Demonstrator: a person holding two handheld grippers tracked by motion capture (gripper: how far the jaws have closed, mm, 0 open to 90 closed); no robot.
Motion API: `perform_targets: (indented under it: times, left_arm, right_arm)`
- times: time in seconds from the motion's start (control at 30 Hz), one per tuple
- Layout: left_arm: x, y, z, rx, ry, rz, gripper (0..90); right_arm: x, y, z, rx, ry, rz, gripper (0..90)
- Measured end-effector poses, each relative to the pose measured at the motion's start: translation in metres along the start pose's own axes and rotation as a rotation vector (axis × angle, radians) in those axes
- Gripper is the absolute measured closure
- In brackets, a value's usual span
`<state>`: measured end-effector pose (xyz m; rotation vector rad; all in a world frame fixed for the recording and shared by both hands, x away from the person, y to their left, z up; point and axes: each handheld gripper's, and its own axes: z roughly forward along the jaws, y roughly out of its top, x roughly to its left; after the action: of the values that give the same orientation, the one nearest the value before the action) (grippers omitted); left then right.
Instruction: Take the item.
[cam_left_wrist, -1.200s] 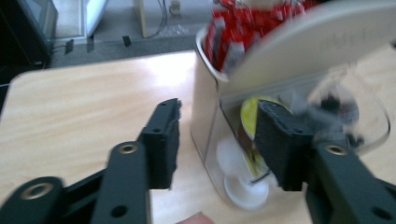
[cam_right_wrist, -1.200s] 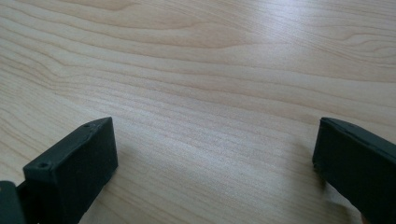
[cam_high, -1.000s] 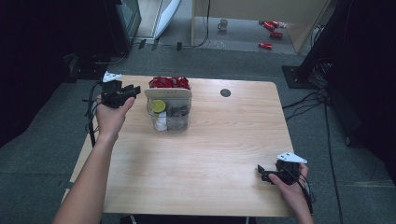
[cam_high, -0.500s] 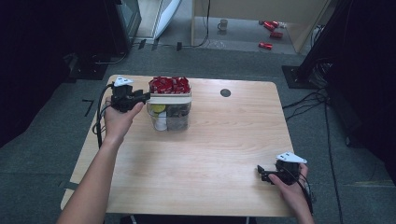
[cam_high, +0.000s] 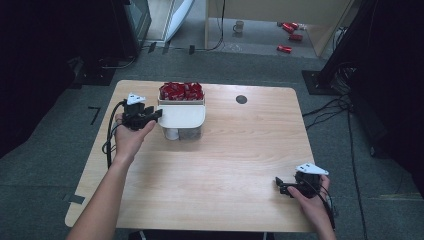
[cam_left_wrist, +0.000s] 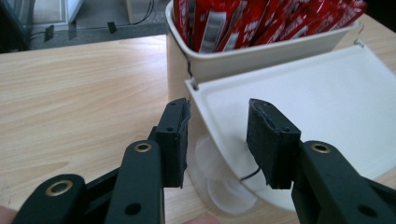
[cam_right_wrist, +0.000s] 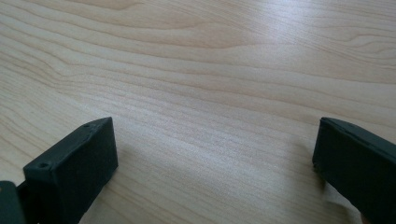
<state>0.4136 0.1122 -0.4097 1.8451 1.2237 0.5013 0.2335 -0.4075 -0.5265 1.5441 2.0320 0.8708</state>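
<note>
A white two-part box stands on the table (cam_high: 225, 165). Its back bin (cam_left_wrist: 261, 56) is packed with red packets (cam_high: 181, 91) (cam_left_wrist: 261, 18). A white hinged lid (cam_high: 182, 116) (cam_left_wrist: 303, 93) lies flat over the clear front part, where round white things (cam_left_wrist: 219, 191) show through. My left gripper (cam_high: 157, 114) (cam_left_wrist: 218, 116) is at the lid's left corner. Its jaws have just been opening; they straddle the corner with gaps on both sides, so it is open. My right gripper (cam_high: 280, 186) (cam_right_wrist: 215, 140) rests low over bare wood at the near right, wide open with nothing between its jaws.
A small black round hole (cam_high: 241, 99) sits in the table right of the box. Red cans (cam_high: 290, 37) and a mug (cam_high: 239, 26) lie on the floor beyond the table. Cables (cam_high: 340, 105) run over the floor at the right.
The lid has come down flat over the box's front part, hiding what showed inside. My left gripper moved right and down to its corner. The right hand kept still.
</note>
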Motion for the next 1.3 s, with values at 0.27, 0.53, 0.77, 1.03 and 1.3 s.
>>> perform_targets:
  times: [0.27,0.53,0.77,1.03,1.3]
  left_arm:
    - [-0.007,0.023,0.005,-0.019,0.033,0.030,68.8]
    - [-0.013,0.044,0.017,-0.009,0.031,0.054,65.5]
    - [-0.016,0.049,0.030,0.027,0.028,0.056,69.1]
    - [-0.012,0.051,0.031,0.037,0.011,0.039,89.5]
    - [-0.007,0.058,0.012,-0.025,0.024,0.039,90.0]
  right_arm:
    - [0.000,0.000,0.000,0.000,0.000,0.000,0.0]
    - [0.000,0.000,0.000,0.000,0.000,0.000,0.0]
    - [0.000,0.000,0.000,0.000,0.001,-0.001,0.0]
    - [0.000,0.000,0.000,-0.001,0.002,-0.002,0.0]
    - [0.000,0.000,0.000,-0.001,0.002,-0.003,0.0]
